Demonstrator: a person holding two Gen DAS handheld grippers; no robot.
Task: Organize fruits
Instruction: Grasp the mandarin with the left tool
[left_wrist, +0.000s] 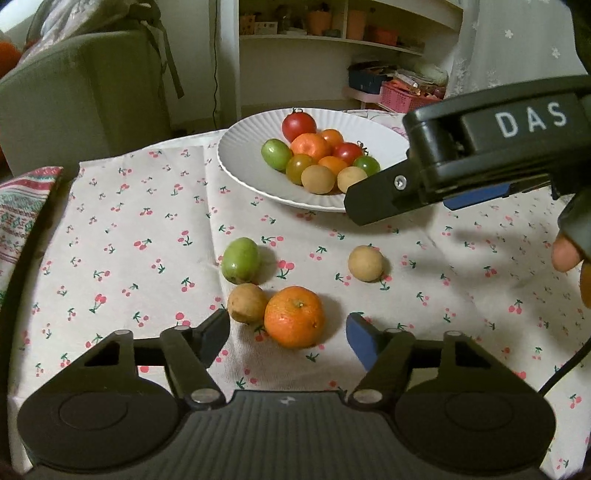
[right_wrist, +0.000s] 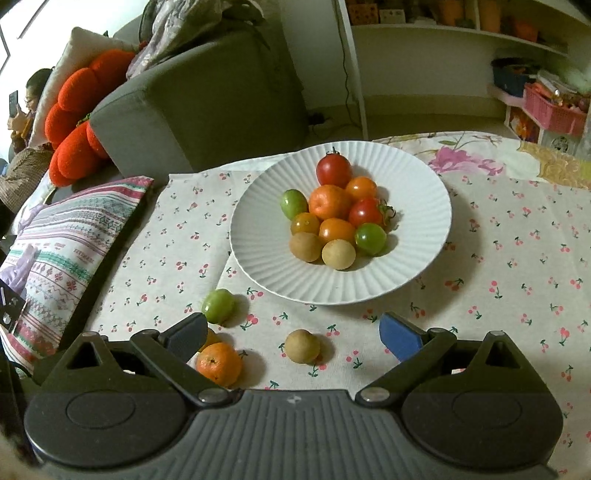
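On the cherry-print cloth lie a mandarin (left_wrist: 294, 316), a brown fruit (left_wrist: 246, 302) touching its left side, a green fruit (left_wrist: 241, 260) and a round brown fruit (left_wrist: 365, 263). My left gripper (left_wrist: 288, 332) is open low over the cloth. The mandarin sits between its fingers with a gap on each side. My right gripper (right_wrist: 293, 338) is wide open, with the round brown fruit (right_wrist: 302, 346) between its fingers, untouched. The mandarin (right_wrist: 218, 363) and green fruit (right_wrist: 218, 305) lie at its left finger. The white ribbed plate (right_wrist: 258, 266) holds several tomatoes, mandarins and brown fruits.
A grey sofa (right_wrist: 192, 110) with a red cushion (right_wrist: 74, 122) stands beyond the table's far left. A patterned pillow (right_wrist: 62, 251) lies at the left edge. Shelves and a pink basket (right_wrist: 554, 110) are at the back right. A person (right_wrist: 26, 107) sits far left.
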